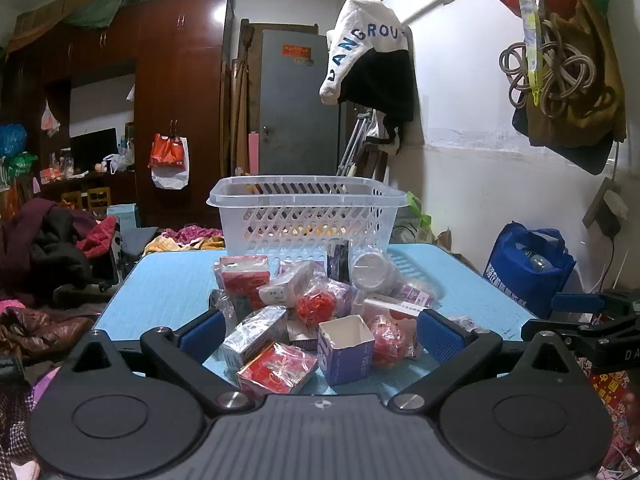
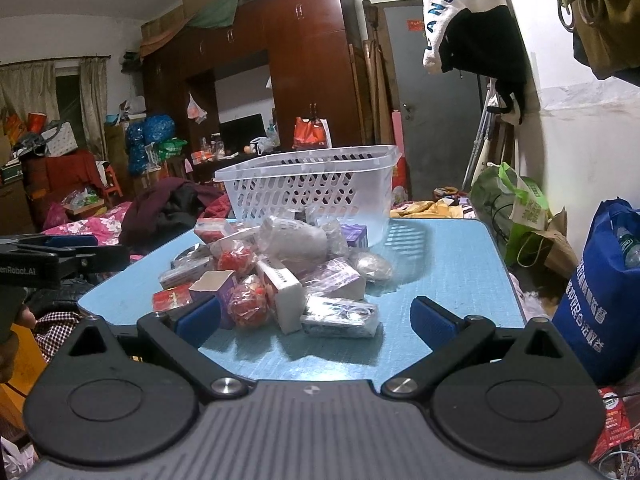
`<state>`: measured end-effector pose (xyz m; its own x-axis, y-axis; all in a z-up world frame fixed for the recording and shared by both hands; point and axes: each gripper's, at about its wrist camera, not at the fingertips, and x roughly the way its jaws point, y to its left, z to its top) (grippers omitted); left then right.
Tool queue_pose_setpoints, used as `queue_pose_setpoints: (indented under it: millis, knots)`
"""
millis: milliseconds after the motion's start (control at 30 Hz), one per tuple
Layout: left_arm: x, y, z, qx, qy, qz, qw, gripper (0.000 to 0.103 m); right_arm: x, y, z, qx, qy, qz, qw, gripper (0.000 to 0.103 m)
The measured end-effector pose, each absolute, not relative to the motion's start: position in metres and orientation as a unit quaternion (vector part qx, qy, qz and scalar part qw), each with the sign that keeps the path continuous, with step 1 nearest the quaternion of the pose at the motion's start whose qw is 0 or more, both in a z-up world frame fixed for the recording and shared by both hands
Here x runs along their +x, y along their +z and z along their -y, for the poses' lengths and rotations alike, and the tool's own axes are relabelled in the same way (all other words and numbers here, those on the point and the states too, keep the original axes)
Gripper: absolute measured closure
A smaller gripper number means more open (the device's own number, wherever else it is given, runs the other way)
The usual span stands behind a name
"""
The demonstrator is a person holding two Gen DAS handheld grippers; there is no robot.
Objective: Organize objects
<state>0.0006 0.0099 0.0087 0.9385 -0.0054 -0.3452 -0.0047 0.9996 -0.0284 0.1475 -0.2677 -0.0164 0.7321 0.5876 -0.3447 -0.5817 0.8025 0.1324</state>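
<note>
A pile of small boxes and plastic-wrapped packets [image 1: 308,312] lies on a light blue table [image 1: 168,288], in front of a white perforated plastic basket [image 1: 304,216]. An open purple and white box [image 1: 347,350] and a red packet [image 1: 276,368] lie nearest my left gripper [image 1: 320,334], which is open and empty at the table's near edge. In the right wrist view the same pile [image 2: 280,276] and basket [image 2: 312,192] show. My right gripper [image 2: 316,320] is open and empty, near a silvery box [image 2: 340,320].
A blue shopping bag [image 2: 600,304] stands right of the table by the white wall. Clothes and bags crowd the floor at the left [image 1: 48,256]. A dark wardrobe [image 1: 176,100] and grey door [image 1: 296,108] stand behind. The right gripper's body shows in the left wrist view [image 1: 592,324].
</note>
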Motion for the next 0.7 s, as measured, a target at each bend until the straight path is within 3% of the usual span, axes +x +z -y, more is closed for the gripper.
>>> queue_pose_setpoints:
  millis: [700]
  knots:
    - [0.0007, 0.0085, -0.0108, -0.019, -0.005, -0.177, 0.984, 0.000, 0.1479, -0.0171, 0.2662, 0.003, 0.315, -0.190, 0.930, 0.000]
